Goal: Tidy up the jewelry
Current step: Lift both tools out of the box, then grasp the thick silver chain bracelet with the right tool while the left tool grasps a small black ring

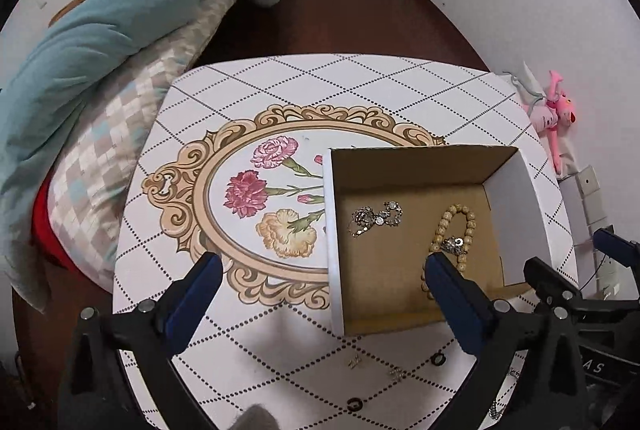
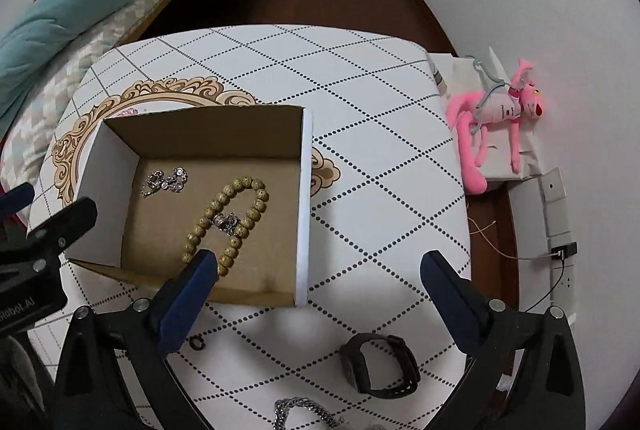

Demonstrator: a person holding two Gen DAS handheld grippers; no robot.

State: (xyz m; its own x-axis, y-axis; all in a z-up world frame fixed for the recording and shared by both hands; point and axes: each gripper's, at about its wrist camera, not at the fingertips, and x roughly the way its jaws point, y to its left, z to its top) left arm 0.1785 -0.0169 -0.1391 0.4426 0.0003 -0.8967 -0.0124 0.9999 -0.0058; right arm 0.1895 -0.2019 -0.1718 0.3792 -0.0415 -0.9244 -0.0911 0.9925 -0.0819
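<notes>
An open cardboard box (image 1: 516,206) (image 2: 306,190) stands on the patterned table. Inside lie a wooden bead bracelet (image 1: 456,222) (image 2: 236,214), a small silver piece (image 1: 454,245) (image 2: 226,221) on it, and a silver chain (image 1: 376,217) (image 2: 164,182). On the table in front of the box lie a dark watch (image 2: 378,364), a silver link chain (image 2: 304,412), two black rings (image 1: 439,359) (image 1: 354,405) and small earrings (image 1: 354,362). My left gripper (image 1: 320,262) is open and empty above the box's left wall. My right gripper (image 2: 318,262) is open and empty above the box's right wall.
The table (image 1: 256,350) (image 2: 380,158) has a floral oval print. A bed with a teal duvet (image 1: 100,42) lies to the left. A pink plush toy (image 2: 500,110) and a power strip (image 2: 560,254) lie on the floor at the right.
</notes>
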